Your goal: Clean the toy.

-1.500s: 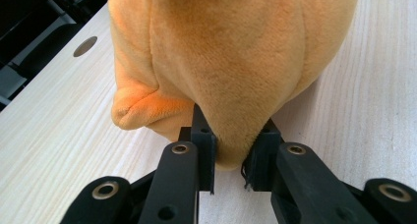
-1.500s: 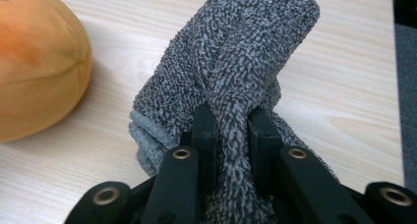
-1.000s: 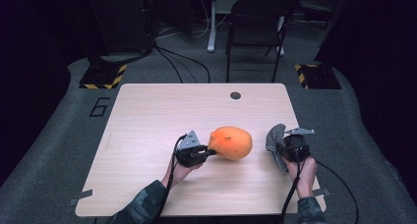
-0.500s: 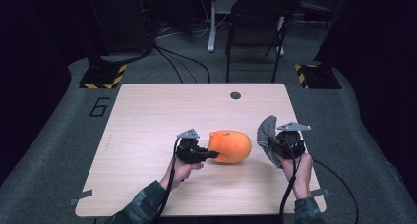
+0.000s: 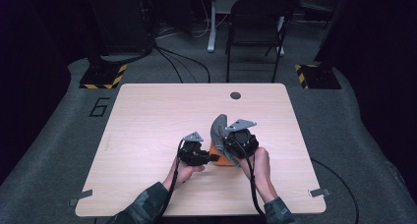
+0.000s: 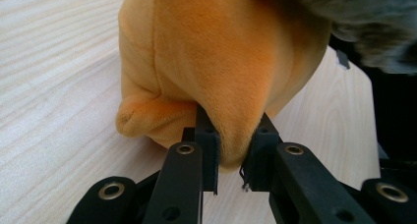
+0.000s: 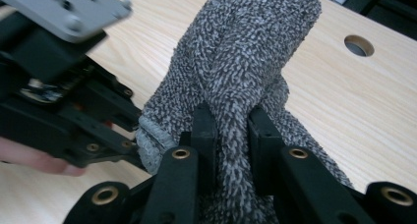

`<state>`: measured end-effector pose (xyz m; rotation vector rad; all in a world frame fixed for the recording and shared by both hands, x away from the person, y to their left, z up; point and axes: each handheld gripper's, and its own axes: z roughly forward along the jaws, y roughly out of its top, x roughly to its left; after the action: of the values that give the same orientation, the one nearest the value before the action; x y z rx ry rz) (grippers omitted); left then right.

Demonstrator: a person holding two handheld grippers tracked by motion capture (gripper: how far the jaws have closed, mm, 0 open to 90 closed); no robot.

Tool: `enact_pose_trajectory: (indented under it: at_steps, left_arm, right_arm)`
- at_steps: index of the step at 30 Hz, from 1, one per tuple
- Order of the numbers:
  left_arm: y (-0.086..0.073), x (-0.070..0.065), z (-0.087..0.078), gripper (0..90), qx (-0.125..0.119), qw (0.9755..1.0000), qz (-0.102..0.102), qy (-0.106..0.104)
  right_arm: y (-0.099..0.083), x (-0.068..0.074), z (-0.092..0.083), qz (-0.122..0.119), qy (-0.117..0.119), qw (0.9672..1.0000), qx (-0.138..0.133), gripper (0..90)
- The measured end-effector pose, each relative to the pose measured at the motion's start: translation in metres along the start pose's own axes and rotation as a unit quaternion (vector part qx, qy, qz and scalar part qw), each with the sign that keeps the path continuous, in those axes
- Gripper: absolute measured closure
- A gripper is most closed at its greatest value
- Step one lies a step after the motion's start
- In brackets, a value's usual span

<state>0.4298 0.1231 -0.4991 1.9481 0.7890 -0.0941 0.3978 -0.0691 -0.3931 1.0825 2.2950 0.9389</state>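
Observation:
An orange plush toy (image 6: 211, 62) lies on the wooden table (image 5: 147, 116). My left gripper (image 6: 236, 155) is shut on a fold at its near end. From above, the left gripper (image 5: 211, 157) sits at the toy's left, and just a sliver of the orange plush toy (image 5: 219, 160) shows. My right gripper (image 7: 231, 130) is shut on a grey terry cloth (image 7: 246, 52), which stands bunched above the jaws. In the high view the right gripper (image 5: 225, 138) holds the grey cloth (image 5: 218, 127) right over the toy, close beside the left gripper (image 7: 59, 101).
A round cable hole (image 5: 235, 95) sits near the table's far edge. A dark chair (image 5: 255, 17) stands behind the table. Two tape strips mark the front corners (image 5: 317, 192). Cables trail from both grippers toward the front edge.
My right gripper has carried the grey cloth leftward and up from the table's right side, to above the orange toy. The left gripper has held still on the toy.

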Motion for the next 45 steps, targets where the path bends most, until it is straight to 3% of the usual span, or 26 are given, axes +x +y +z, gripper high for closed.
enact_pose_trajectory:
  at_steps: [5, 7, 10, 13, 14, 20, 27, 29, 31, 34, 37, 39, 42, 45]
  left_arm:
    - [-0.001, -0.002, 0.003, 79.4, 0.000, 1.0000, 0.005, -0.002]
    - [-0.001, -0.001, 0.003, 79.3, 0.000, 0.9999, 0.012, -0.004]
    - [-0.002, -0.002, 0.004, 78.9, -0.002, 0.9999, 0.013, -0.006]
    - [-0.002, -0.002, 0.004, 78.9, -0.004, 0.9999, 0.009, -0.007]
    - [-0.002, -0.001, 0.004, 78.9, -0.004, 0.9999, 0.008, -0.007]
    - [-0.003, 0.000, 0.004, 78.8, -0.007, 0.9999, 0.006, -0.010]
    - [-0.004, 0.001, 0.003, 78.7, -0.011, 0.9999, 0.003, -0.012]
    - [-0.004, 0.001, 0.003, 78.6, -0.012, 0.9999, 0.002, -0.012]
    - [-0.004, 0.001, 0.003, 78.6, -0.014, 0.9998, 0.001, -0.011]
    - [-0.004, 0.002, 0.003, 78.5, -0.015, 0.9998, 0.000, -0.012]
    - [-0.004, 0.001, 0.004, 78.4, -0.016, 0.9998, 0.004, -0.010]
    - [-0.004, 0.001, 0.004, 78.3, -0.016, 0.9998, 0.007, -0.010]
    - [-0.004, 0.000, 0.005, 78.2, -0.016, 0.9998, 0.008, -0.009]
    - [-0.003, -0.001, 0.005, 78.2, -0.017, 0.9998, 0.009, -0.008]
  right_arm:
    - [-0.013, -0.021, 0.001, 0.024, -0.021, 0.9995, 0.006, 77.0]
    - [-0.021, -0.031, -0.001, 0.031, -0.043, 0.9986, 0.011, 77.0]
    - [-0.035, -0.049, 0.000, 0.059, -0.053, 0.9966, 0.022, 77.1]
    - [-0.046, -0.063, 0.004, 0.073, -0.063, 0.9948, 0.033, 77.1]
    - [-0.048, -0.066, 0.006, 0.084, -0.064, 0.9937, 0.038, 77.1]
    - [-0.062, -0.079, 0.020, 0.095, -0.075, 0.9907, 0.062, 77.1]
    - [-0.085, -0.092, 0.047, 0.112, -0.070, 0.9841, 0.119, 77.0]
    - [-0.084, -0.094, 0.043, 0.122, -0.072, 0.9831, 0.116, 77.0]
    - [-0.078, -0.097, 0.031, 0.119, -0.076, 0.9856, 0.094, 77.0]
    - [-0.063, -0.095, 0.003, 0.126, -0.070, 0.9883, 0.052, 77.0]
    - [-0.044, -0.084, -0.024, 0.110, -0.050, 0.9926, -0.001, 76.9]
    - [-0.031, -0.069, -0.035, 0.094, -0.031, 0.9948, -0.025, 76.9]
    - [-0.016, -0.040, -0.038, 0.057, -0.002, 0.9974, -0.043, 76.8]
    - [-0.009, -0.012, -0.024, 0.024, 0.010, 0.9992, -0.031, 76.6]
